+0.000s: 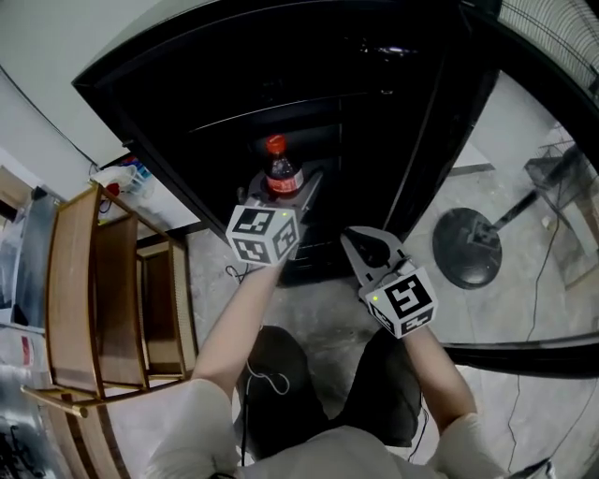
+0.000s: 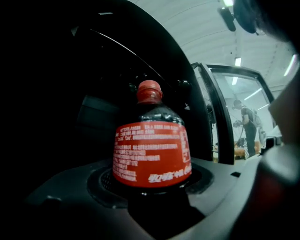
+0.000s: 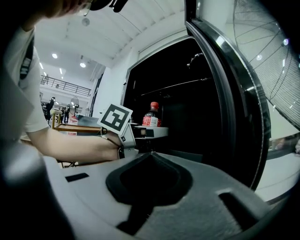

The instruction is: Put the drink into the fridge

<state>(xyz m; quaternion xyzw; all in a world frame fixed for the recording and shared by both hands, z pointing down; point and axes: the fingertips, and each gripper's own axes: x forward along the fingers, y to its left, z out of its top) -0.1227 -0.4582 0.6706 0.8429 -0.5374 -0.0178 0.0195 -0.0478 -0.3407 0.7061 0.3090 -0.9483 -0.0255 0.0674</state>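
A cola bottle (image 1: 281, 173) with a red cap and red label stands upright between the jaws of my left gripper (image 1: 285, 195), which is shut on its lower body. In the left gripper view the bottle (image 2: 151, 150) fills the middle, with the gripper (image 2: 157, 208) closed round its dark base. It is held in front of the open black fridge (image 1: 309, 75), whose inside is dark. My right gripper (image 1: 363, 241) hangs lower and to the right, jaws shut with nothing in them. From the right gripper (image 3: 149, 154) I see the bottle (image 3: 151, 117) against the fridge opening (image 3: 187, 108).
The fridge door (image 1: 449, 112) stands open at the right. A wooden rack (image 1: 103, 299) is at the left. A fan's round base (image 1: 473, 248) sits on the floor at the right, its grille (image 1: 552, 28) above. A person (image 2: 248, 126) stands far off.
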